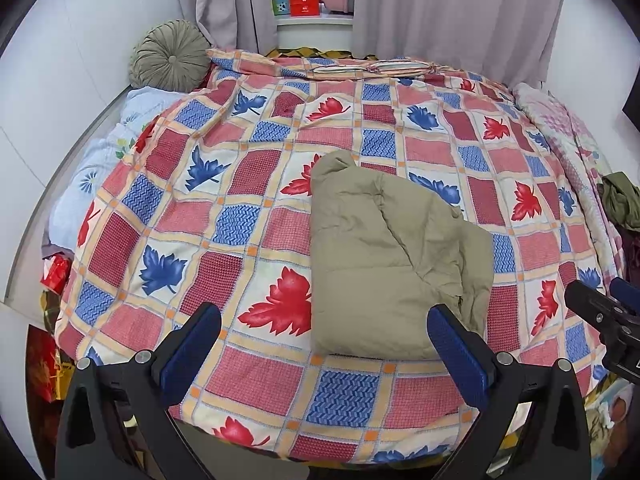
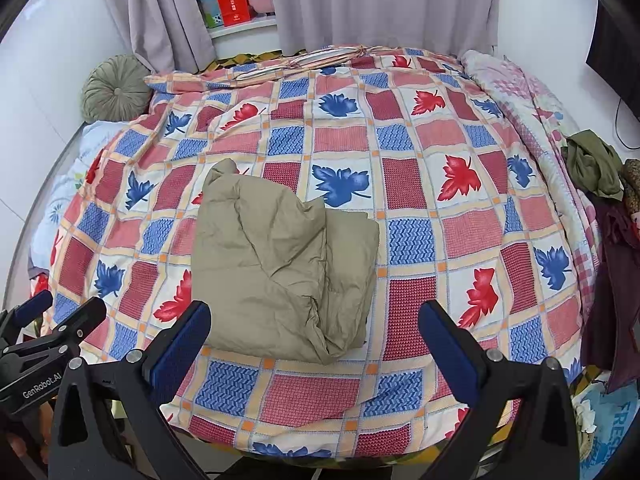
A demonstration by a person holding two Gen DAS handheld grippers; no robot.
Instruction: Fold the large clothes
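Note:
A khaki padded garment (image 1: pixel 384 264) lies folded into a compact bundle on the leaf-patterned bedspread (image 1: pixel 256 184); it also shows in the right wrist view (image 2: pixel 276 272). My left gripper (image 1: pixel 324 340) is open and empty, held above the bed's near edge just in front of the bundle. My right gripper (image 2: pixel 314 338) is open and empty, also just in front of the bundle. The right gripper shows at the right edge of the left wrist view (image 1: pixel 600 308), and the left gripper at the lower left of the right wrist view (image 2: pixel 52 320).
A round green cushion (image 1: pixel 170 56) lies at the bed's far left corner. Grey curtains (image 1: pixel 440 4) hang behind. A pink quilt (image 2: pixel 532 108) and a heap of dark clothes (image 2: pixel 600 172) sit on the right. Red bags (image 1: pixel 56 272) stand on the left.

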